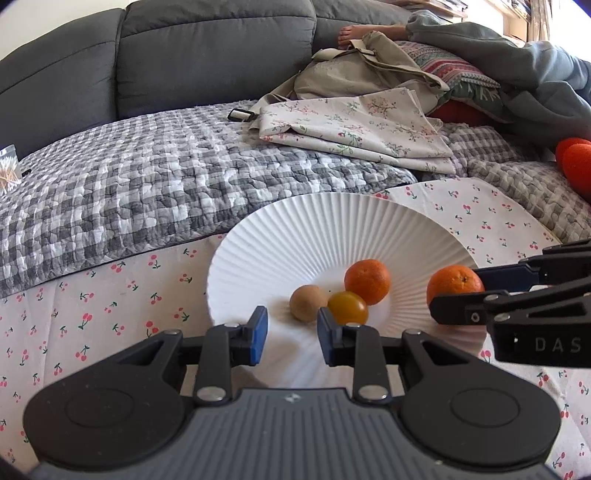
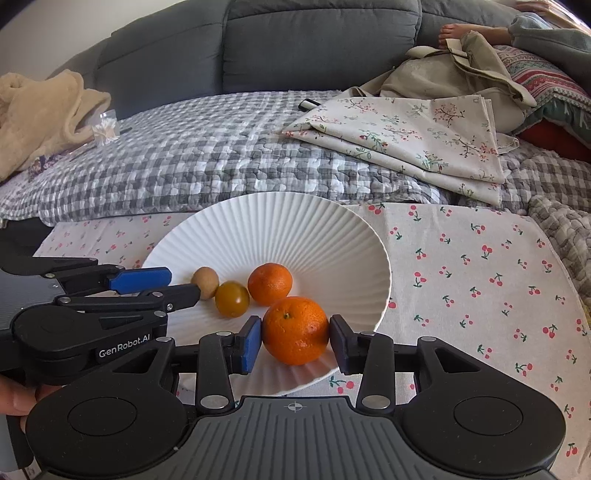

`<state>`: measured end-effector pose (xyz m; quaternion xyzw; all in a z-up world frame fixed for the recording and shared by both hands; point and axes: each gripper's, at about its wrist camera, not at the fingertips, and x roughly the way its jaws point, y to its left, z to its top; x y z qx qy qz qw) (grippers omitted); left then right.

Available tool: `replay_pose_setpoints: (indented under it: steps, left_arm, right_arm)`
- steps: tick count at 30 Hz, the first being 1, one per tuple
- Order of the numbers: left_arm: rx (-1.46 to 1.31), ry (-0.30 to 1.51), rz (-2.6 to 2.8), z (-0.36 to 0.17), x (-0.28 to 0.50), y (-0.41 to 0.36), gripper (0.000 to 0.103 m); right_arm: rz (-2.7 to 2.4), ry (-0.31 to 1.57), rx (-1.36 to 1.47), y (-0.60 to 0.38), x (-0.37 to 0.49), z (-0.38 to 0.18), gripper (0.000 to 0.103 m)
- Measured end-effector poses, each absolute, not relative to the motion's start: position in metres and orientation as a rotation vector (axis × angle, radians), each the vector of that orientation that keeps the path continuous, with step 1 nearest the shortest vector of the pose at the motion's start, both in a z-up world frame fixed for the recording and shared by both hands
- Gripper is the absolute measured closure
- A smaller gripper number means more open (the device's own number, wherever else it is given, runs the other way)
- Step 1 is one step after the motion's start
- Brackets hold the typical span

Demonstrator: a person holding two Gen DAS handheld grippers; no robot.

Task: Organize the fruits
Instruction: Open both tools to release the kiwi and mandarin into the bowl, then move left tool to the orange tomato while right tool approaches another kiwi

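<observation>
A white ribbed plate (image 1: 295,236) (image 2: 295,229) sits on a cherry-print cloth. On it lie a tangerine (image 1: 367,281) (image 2: 270,283), a yellow tomato (image 1: 347,307) (image 2: 232,298) and a small brown fruit (image 1: 307,302) (image 2: 205,282). My right gripper (image 2: 295,341) (image 1: 458,295) is shut on a second tangerine (image 2: 295,330) (image 1: 455,284) over the plate's near right rim. My left gripper (image 1: 292,334) (image 2: 177,284) is open and empty at the plate's near edge, just in front of the tomato and brown fruit.
The cherry-print cloth (image 2: 480,266) lies on a grey checked quilt (image 1: 147,177) on a sofa. Folded floral fabric (image 2: 424,133), a beige bag and a person's bare foot (image 2: 454,33) are at the back right. A beige blanket (image 2: 40,110) and cotton-swab box (image 2: 105,127) are at back left.
</observation>
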<state>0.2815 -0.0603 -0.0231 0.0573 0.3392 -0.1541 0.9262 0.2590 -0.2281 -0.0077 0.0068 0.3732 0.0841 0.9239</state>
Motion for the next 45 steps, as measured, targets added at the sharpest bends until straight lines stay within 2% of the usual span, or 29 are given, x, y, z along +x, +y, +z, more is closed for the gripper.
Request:
replay_pose_setpoints:
  steps: [8,11,20,22,30,34,36,40,45]
  left_arm:
    - [0.109,0.69,-0.335,-0.012,0.27,-0.051,0.069]
    - [0.097,0.683,-0.328,-0.005,0.263,-0.043,0.061]
    - [0.065,0.654,-0.313,0.023,0.231,-0.012,0.059]
    - [0.067,0.644,-0.3,0.029,0.222,-0.005,0.054]
    - [0.042,0.661,-0.229,0.038,0.188,0.031,0.048]
    - [0.034,0.684,-0.188,0.036,0.172,0.044,0.039]
    - [0.026,0.696,-0.189,0.034,0.165,0.049,0.038]
    - [0.024,0.702,-0.184,0.028,0.148,0.055,0.029]
    - [-0.001,0.72,-0.151,0.023,0.135,0.063,0.027]
  right_arm:
    - [0.145,0.749,0.119,-0.25,0.256,0.001,0.062]
    - [0.162,0.733,0.184,-0.257,0.253,0.009,0.058]
    - [0.183,0.69,0.229,-0.267,0.231,0.034,0.058]
    - [0.184,0.68,0.237,-0.27,0.223,0.04,0.058]
    - [0.186,0.652,0.291,-0.284,0.189,0.058,0.058]
    - [0.224,0.638,0.282,-0.277,0.172,0.068,0.041]
    - [0.233,0.639,0.265,-0.272,0.166,0.069,0.037]
    - [0.252,0.657,0.257,-0.262,0.155,0.069,0.024]
    - [0.296,0.664,0.261,-0.249,0.138,0.076,0.019]
